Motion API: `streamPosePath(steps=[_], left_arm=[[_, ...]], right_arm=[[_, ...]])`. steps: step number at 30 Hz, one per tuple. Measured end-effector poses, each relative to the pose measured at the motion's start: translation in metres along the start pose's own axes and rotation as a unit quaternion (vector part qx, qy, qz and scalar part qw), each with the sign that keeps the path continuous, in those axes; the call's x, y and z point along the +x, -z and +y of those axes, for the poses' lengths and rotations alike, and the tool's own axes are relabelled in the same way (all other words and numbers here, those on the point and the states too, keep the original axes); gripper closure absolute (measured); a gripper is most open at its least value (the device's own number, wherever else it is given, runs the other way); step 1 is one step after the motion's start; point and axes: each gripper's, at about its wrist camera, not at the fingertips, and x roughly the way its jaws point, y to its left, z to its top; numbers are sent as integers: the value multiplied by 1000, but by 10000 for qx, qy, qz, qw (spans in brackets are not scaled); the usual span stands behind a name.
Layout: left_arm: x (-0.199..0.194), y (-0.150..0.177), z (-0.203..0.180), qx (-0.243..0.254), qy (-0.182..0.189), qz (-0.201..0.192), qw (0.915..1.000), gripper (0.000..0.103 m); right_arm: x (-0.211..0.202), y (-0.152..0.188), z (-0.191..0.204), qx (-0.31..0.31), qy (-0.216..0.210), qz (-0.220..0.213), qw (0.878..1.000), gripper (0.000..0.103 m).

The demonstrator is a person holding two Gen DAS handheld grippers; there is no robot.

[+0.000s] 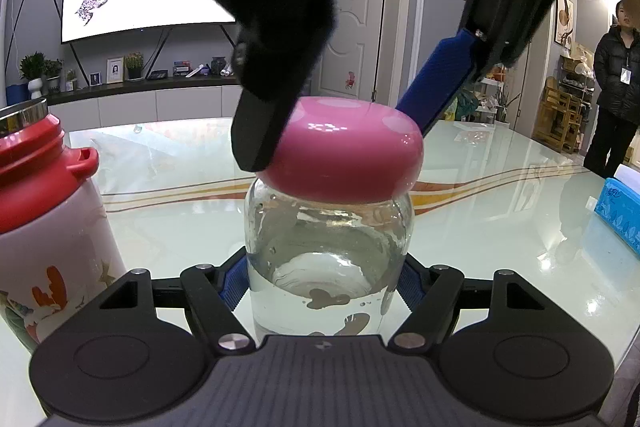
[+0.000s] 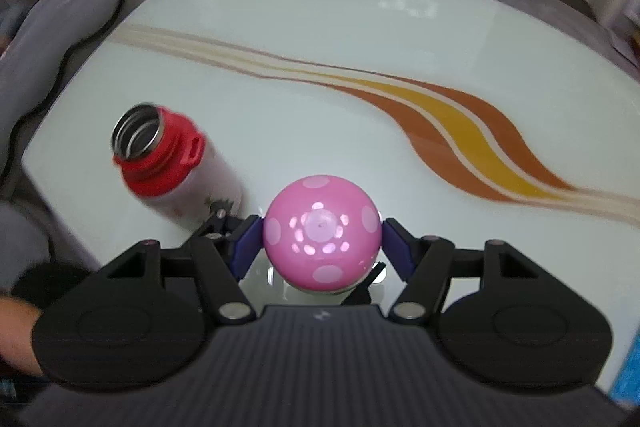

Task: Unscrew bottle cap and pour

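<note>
A clear glass bottle (image 1: 328,247) with water in its lower part stands upright on the glossy table (image 1: 480,207). My left gripper (image 1: 324,283) is shut on the bottle's body, one blue pad on each side. A pink dotted cap (image 1: 348,155) sits on the bottle's neck. From above, my right gripper (image 1: 340,131) comes down steeply and is shut on that cap. In the right wrist view the cap (image 2: 322,233) fills the space between the blue pads (image 2: 250,247) of the right gripper (image 2: 322,241). The bottle below the cap is mostly hidden there.
An open white flask with a red collar and steel rim (image 1: 44,211) (image 2: 172,167) stands just left of the bottle. A blue tissue box (image 1: 620,211) lies at the table's right edge. A person in a dark coat (image 1: 616,87) stands beyond it. A grey sofa (image 2: 48,39) borders the table.
</note>
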Motion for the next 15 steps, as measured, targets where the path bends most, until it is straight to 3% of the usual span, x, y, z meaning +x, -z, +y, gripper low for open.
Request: streamPosePath(steps=[9,11,13,15], left_arm=[[5,-6,7,-18,4,12,10000,28],[6,-5,8,-14,3,8,10000,28],[5,-5,8,-19,2,7,10000,28],[5,-5,8,-17,3,7,10000,28]], right_arm=[[3,-1,-6,-1107,-484,-35,9927,38],[3,-2,-7,-1066,-484,-28,9931,34],[0,-2,-6,-1006,-416,-77,9940,20],[-6,1,-3,-818,-408,-175,9957,20]])
